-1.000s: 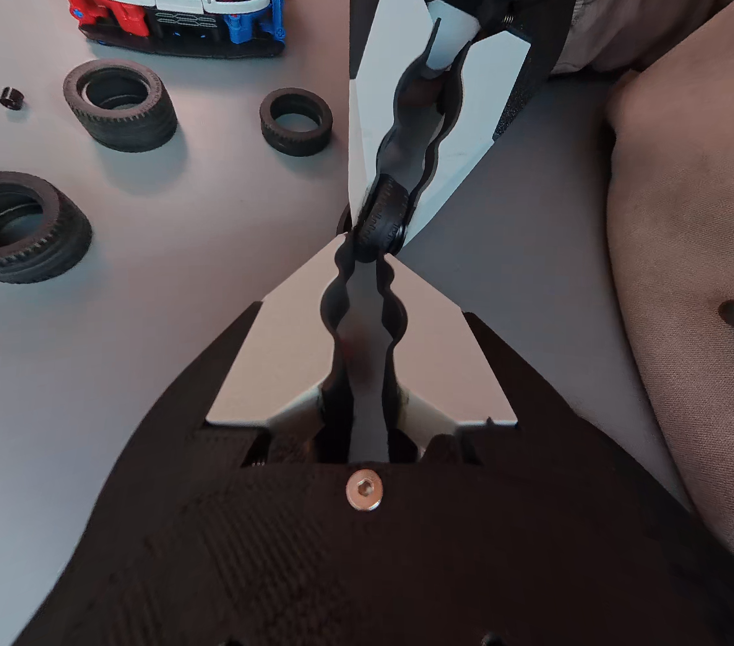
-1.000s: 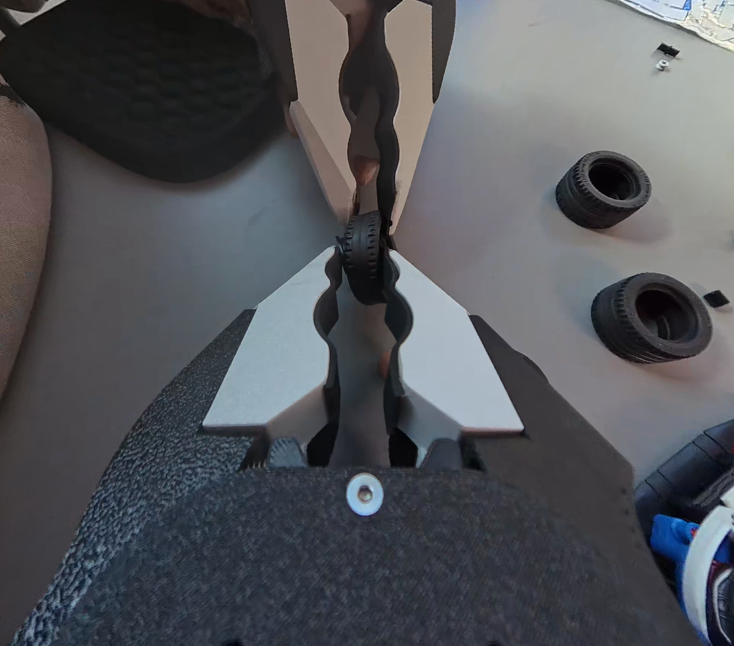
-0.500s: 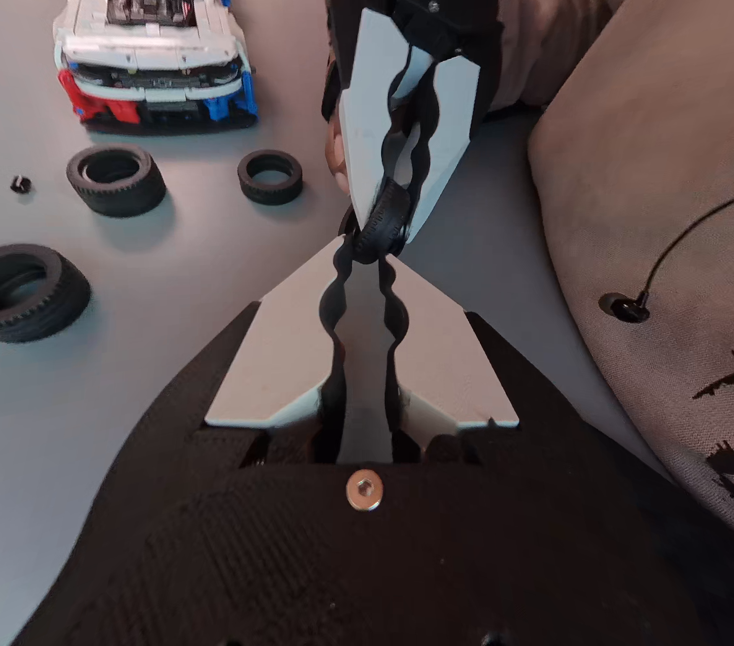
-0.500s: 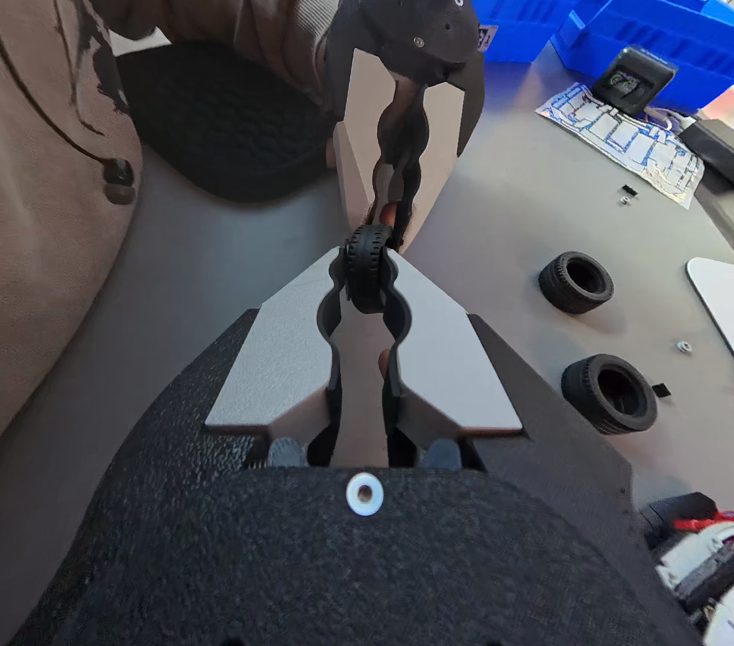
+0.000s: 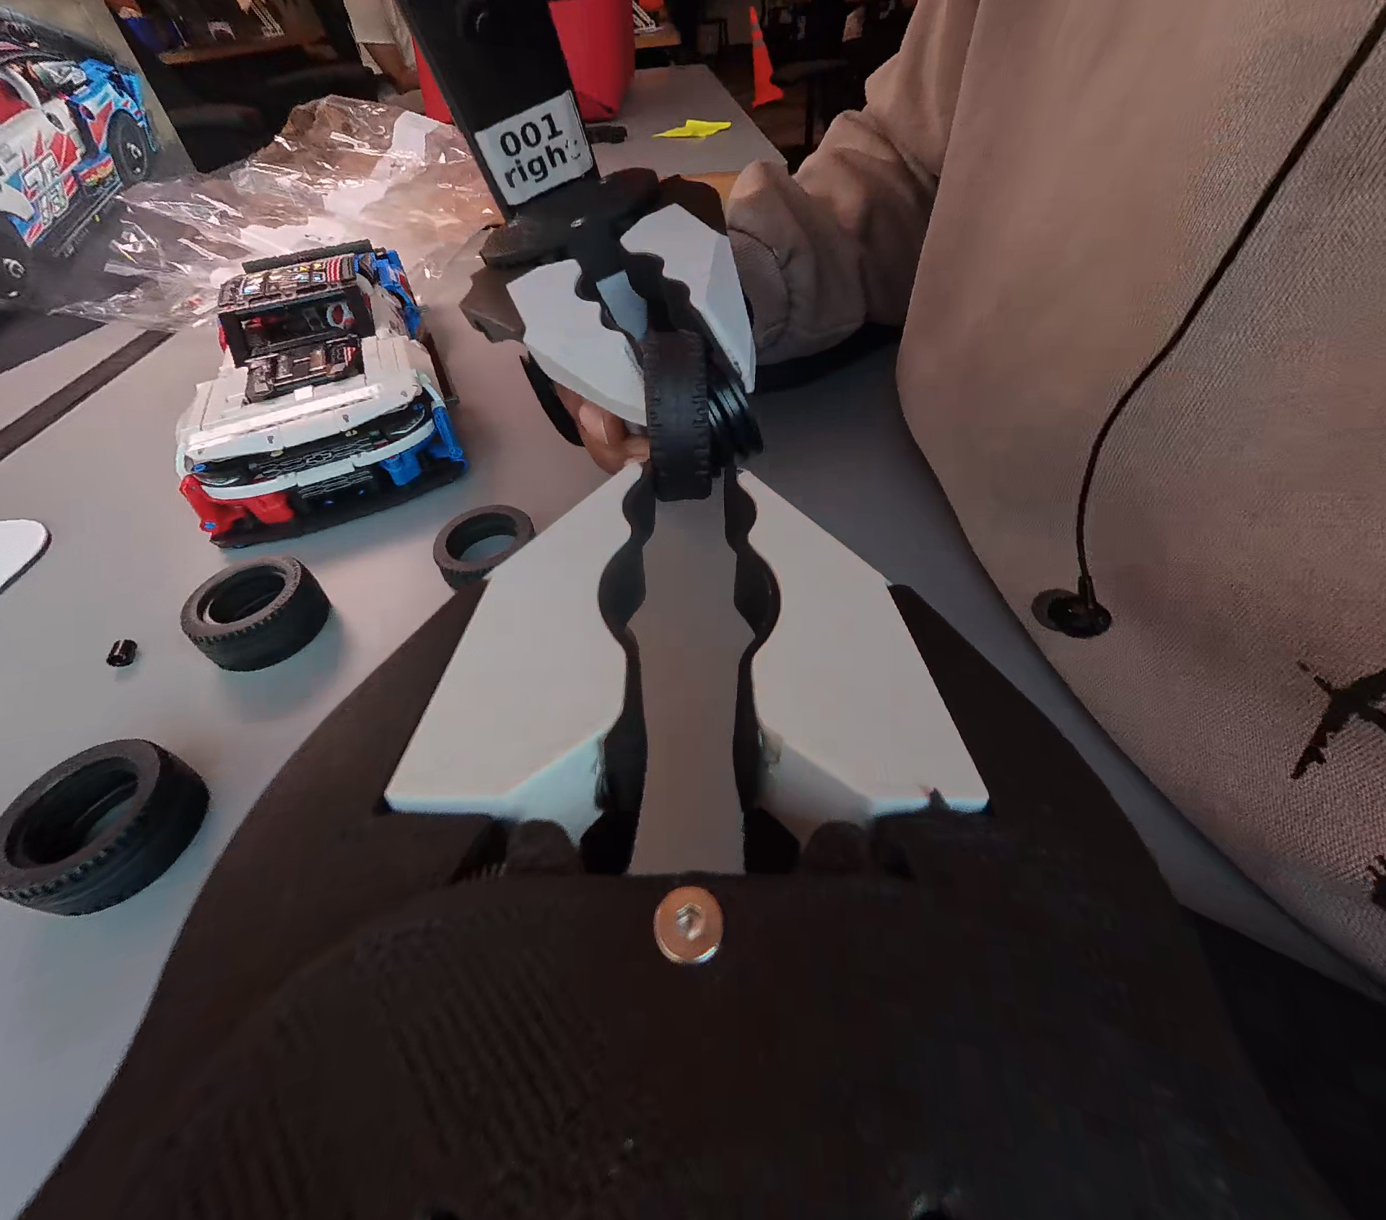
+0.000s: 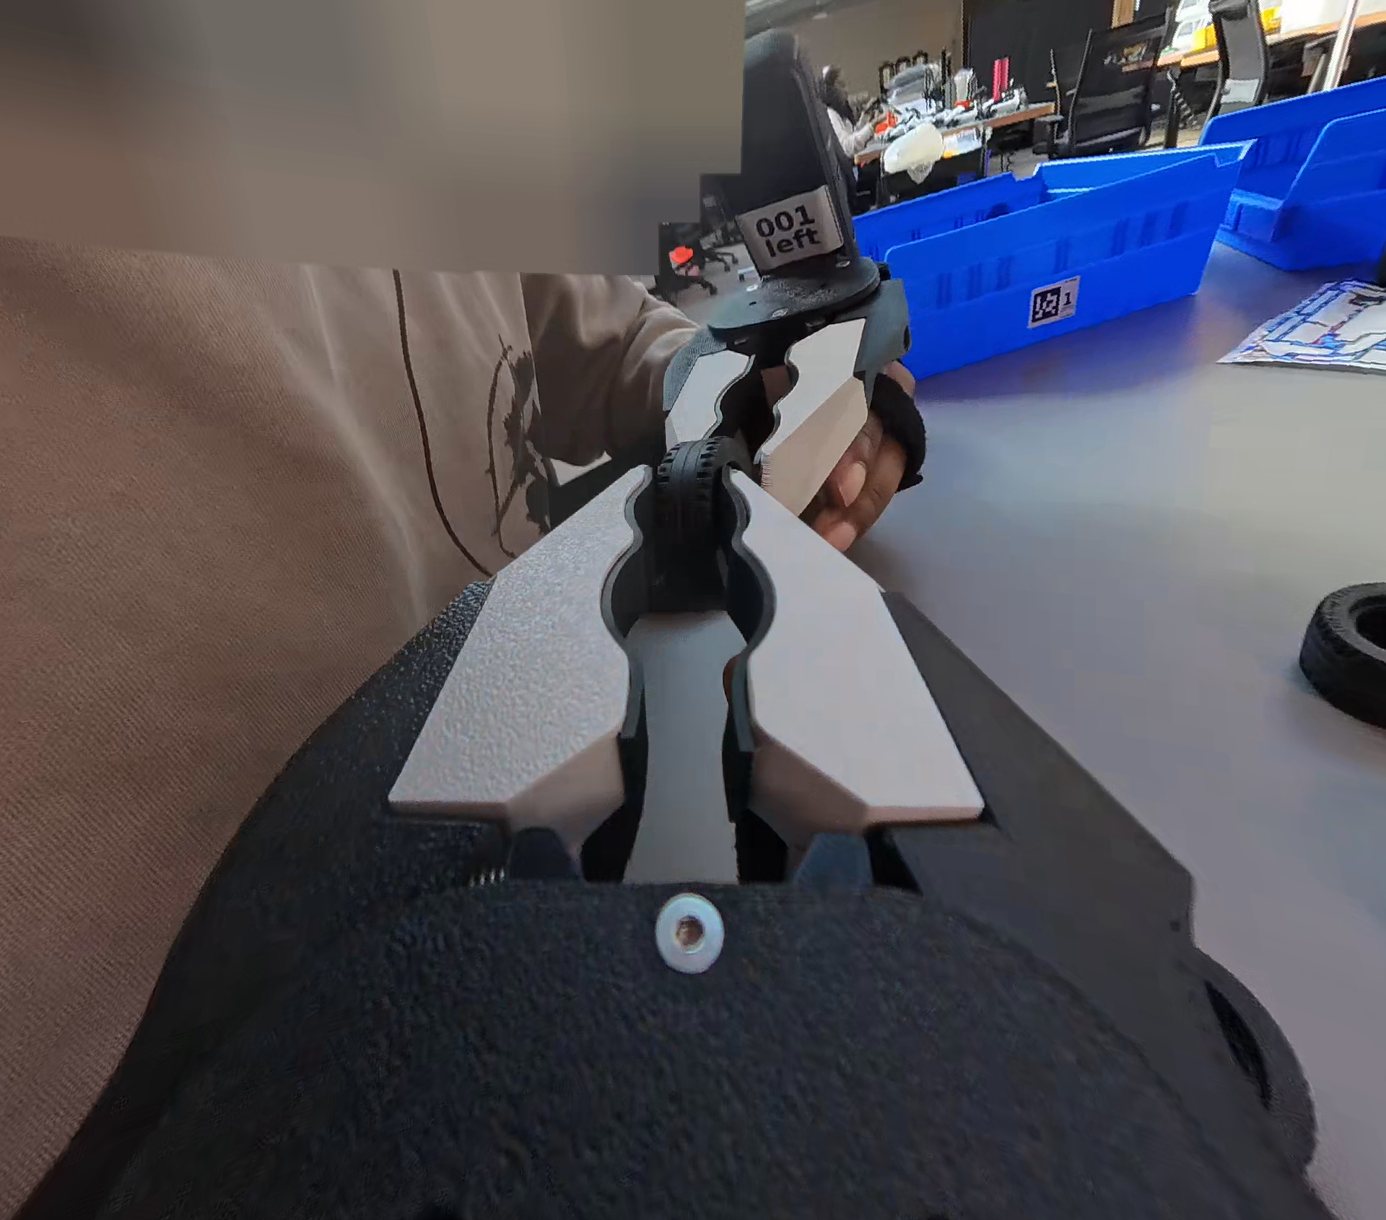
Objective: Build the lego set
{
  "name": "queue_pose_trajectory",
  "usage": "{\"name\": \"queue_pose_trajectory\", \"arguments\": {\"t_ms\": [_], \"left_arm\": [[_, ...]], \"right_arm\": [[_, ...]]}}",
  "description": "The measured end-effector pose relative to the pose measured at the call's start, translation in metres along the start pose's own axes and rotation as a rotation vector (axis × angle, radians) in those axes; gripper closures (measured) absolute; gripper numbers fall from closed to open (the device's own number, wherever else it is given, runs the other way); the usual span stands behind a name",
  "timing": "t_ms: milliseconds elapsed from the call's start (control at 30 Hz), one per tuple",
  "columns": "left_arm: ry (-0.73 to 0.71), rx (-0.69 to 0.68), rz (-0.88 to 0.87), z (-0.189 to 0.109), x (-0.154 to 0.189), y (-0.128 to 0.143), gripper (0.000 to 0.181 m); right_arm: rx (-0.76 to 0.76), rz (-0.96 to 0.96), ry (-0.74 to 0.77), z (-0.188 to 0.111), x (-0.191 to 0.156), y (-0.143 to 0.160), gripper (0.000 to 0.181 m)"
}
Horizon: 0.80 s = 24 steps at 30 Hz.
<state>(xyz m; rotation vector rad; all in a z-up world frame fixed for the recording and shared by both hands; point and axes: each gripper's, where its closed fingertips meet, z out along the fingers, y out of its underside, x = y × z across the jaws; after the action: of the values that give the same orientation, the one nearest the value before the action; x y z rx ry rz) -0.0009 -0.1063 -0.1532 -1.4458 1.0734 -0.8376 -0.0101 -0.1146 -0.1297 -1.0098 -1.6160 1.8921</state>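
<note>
While the car (image 5: 315, 389) is sitting wheel-less on the desk (image 5: 97, 509), the person is holding both claws up in front of the chest, tip to tip, with a small black wheel (image 5: 679, 419) caught between them. The right claw (image 6: 686, 509) is pinching the tyre by its tread, so the wheel is standing edge-on to its camera. The left claw (image 5: 686, 479) is touching the wheel's lower edge with its tips; its jaws are drawn nearly together, but I cannot tell whether they are gripping the tyre or a rim inside it. In the left wrist view a second, ridged black disc is showing just behind the tyre, so my guess is that a rim is being pressed into the tyre, with one claw steadying and the other pushing. Lifting the pair off the desk is probably giving both claws room to squeeze from opposite sides.

Three loose tyres (image 5: 255, 614) are lying in front of the car, apparently waiting their turn, with a tiny black peg (image 5: 121, 653) beside them. Blue bins (image 6: 1050, 261) are standing at the far edge.
</note>
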Motion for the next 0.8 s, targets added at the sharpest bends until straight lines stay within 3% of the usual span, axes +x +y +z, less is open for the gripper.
{"name": "queue_pose_trajectory", "arguments": {"t_ms": [133, 500, 633, 800], "left_arm": [[-0.007, 0.065, -0.167, -0.002, -0.009, -0.013, 0.166], [-0.049, 0.142, -0.562, -0.011, -0.041, -0.007, 0.171], [-0.024, 0.120, -0.524, -0.009, -0.035, -0.005, 0.170], [-0.017, 0.045, -0.426, -0.003, -0.025, 0.000, 0.169]], "right_arm": [[0.108, 0.062, 0.023, -0.004, 0.008, -0.018, 0.169], [0.053, -0.028, 0.284, -0.009, 0.041, -0.022, 0.167], [0.020, 0.039, 0.220, -0.009, 0.037, -0.016, 0.165], [-0.130, -0.019, 0.194, -0.016, 0.031, -0.007, 0.160]]}}
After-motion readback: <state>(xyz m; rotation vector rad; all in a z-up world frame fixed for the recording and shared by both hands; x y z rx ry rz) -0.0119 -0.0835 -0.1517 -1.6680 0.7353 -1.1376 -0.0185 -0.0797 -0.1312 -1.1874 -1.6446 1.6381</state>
